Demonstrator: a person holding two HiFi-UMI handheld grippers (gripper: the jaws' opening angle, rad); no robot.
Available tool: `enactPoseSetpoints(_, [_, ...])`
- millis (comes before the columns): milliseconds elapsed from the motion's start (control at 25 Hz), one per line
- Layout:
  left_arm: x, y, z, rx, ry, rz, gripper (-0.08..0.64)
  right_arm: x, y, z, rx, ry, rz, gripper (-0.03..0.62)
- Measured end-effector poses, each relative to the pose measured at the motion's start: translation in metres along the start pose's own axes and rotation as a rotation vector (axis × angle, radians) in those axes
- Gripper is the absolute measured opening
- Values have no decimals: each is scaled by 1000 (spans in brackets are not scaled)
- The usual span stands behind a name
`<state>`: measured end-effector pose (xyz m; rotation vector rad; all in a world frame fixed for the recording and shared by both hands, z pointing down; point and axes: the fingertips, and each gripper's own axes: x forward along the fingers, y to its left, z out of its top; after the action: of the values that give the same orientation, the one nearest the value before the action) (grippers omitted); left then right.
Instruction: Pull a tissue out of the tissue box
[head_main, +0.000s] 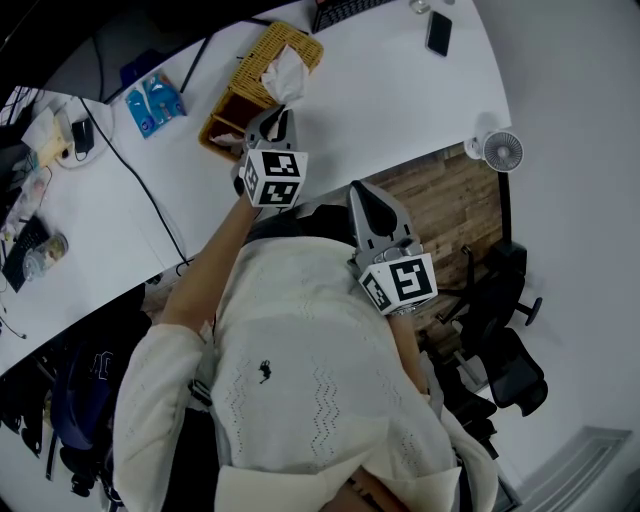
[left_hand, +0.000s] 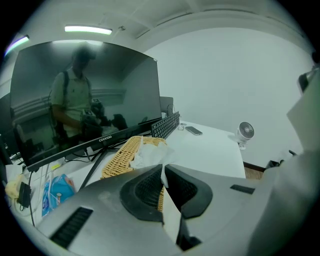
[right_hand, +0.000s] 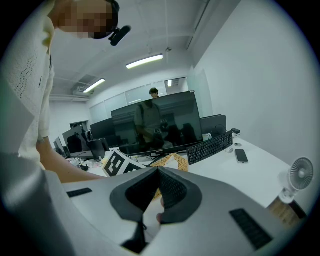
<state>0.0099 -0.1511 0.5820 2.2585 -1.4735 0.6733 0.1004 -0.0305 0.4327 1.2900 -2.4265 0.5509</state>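
A woven wicker tissue box (head_main: 250, 88) lies on the white desk (head_main: 390, 100) with a white tissue (head_main: 285, 72) sticking up from its slot. My left gripper (head_main: 284, 112) hovers just on the near side of the box, jaws shut with nothing seen between them. In the left gripper view the tissue (left_hand: 147, 150) and box (left_hand: 119, 159) lie just beyond the closed tips of the left gripper (left_hand: 163, 167). My right gripper (head_main: 360, 190) is held back by the desk's near edge, also shut and holding nothing. Past the right gripper (right_hand: 158, 171) the box (right_hand: 177, 162) shows farther off.
A monitor (left_hand: 85, 95) and keyboard (left_hand: 165, 125) stand behind the box. A phone (head_main: 438, 33) lies far right, a small fan (head_main: 500, 150) sits at the desk's corner, and blue packets (head_main: 155, 100) lie left. An office chair (head_main: 500, 345) stands on the floor.
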Motion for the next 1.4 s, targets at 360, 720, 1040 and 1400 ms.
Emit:
enactPoseSetpoints(360, [-4, -3, 2, 1, -6, -2, 15, -1, 0, -1, -1, -1, 9, 2])
enactPoseSetpoints(720, [-8, -8, 3, 10, -9, -12, 15, -2, 0, -2, 3, -3, 7, 2])
enactPoseSetpoints(1040, [-12, -13, 2, 18, -11, -28, 15, -2, 2, -2, 2, -8, 4, 2])
enactPoseSetpoints(1400, [-20, -22, 7, 12, -29, -63, 15, -2, 5, -1, -2, -9, 2, 2])
